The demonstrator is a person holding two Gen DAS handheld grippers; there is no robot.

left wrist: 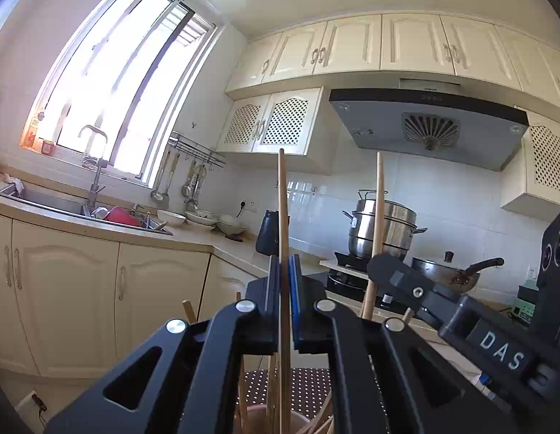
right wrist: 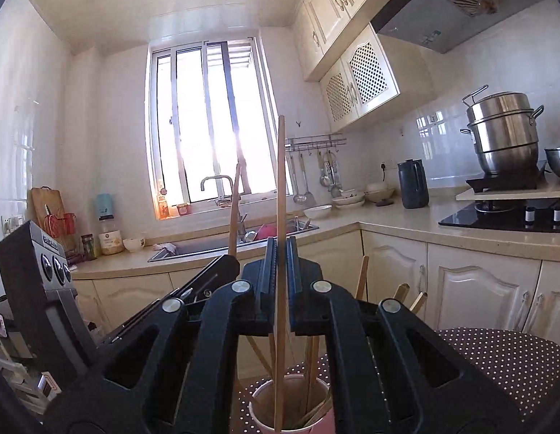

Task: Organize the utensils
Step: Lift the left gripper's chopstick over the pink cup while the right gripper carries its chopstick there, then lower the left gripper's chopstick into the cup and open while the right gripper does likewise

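We have one wooden chopstick in each gripper. In the left wrist view the left gripper point(left wrist: 284, 267) sits at lower centre with its jaws closed on a chopstick point(left wrist: 282, 202) that rises upright past the blue pads toward the middle of the frame; the right gripper point(left wrist: 388, 267) shows at right of centre, pinching a second chopstick point(left wrist: 377, 209) that leans slightly. In the right wrist view that same right gripper point(right wrist: 281, 253) is clamped on its stick point(right wrist: 280, 181), whose lower end runs down into the pink cup point(right wrist: 265, 403) at the bottom centre, on a dotted cloth point(right wrist: 497, 358). More chopsticks stand loose in that cup, splayed against its rim.

These sticks look light, stiff and thin — smooth wood that we judge could pivot or slide between flat pads if held far from the middle. Both grips sit low to mid-shaft, leaving a long free end above, so a knock against the other stick would lever it easily. Nothing here looks fragile, but the cup is probably light too and might tip if a stick drags its rim — lowering straight in seems the safer course
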